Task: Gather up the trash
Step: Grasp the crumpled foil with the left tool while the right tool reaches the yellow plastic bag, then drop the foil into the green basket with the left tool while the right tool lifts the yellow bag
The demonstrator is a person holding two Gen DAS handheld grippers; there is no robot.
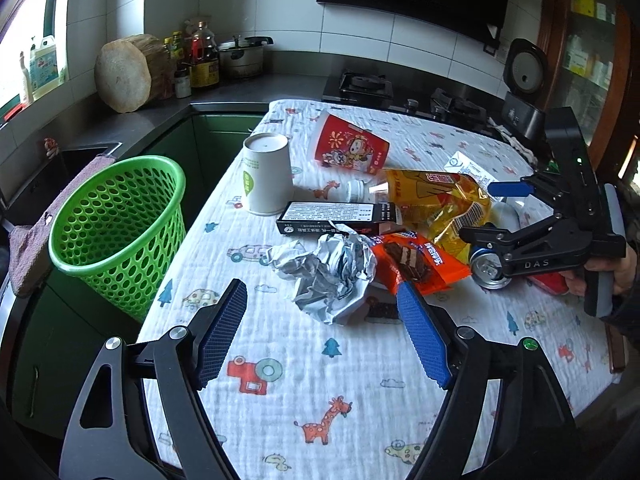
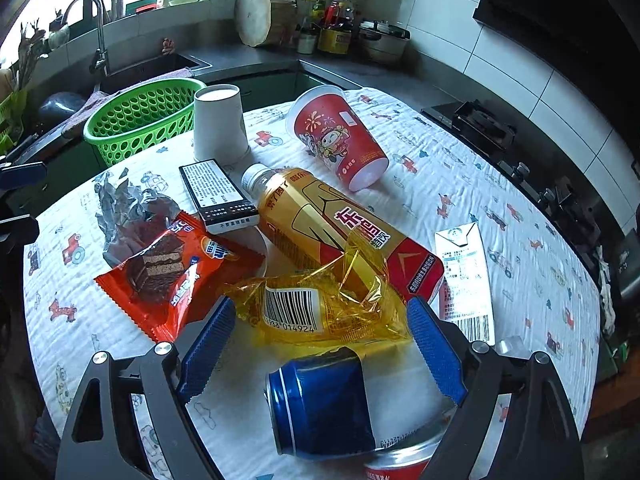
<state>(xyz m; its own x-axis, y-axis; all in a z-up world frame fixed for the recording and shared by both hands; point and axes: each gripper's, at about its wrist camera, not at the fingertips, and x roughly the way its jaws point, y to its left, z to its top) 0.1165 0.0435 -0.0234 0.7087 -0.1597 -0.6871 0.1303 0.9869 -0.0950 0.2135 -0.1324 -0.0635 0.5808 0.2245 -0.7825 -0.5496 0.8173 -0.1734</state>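
Left wrist view: the left gripper (image 1: 320,316) hovers with jaws spread over bare cloth, just short of the crumpled foil (image 1: 326,274). The green basket (image 1: 116,236) stands off the table's (image 1: 360,400) left edge; its contents are hard to see.

Right wrist view: the right gripper (image 2: 320,334), jaws released, flanks the yellow wrapper (image 2: 316,308). The blue can (image 2: 320,404) lies on its side, long axis pointing roughly towards the camera.

A home kitchen: sink with tap (image 2: 96,32) at upper left, gas stove (image 1: 364,84) near the top, pot (image 1: 242,54), sauce bottles (image 1: 202,54), round chopping block (image 1: 124,74) on the counter, white tiled walls.
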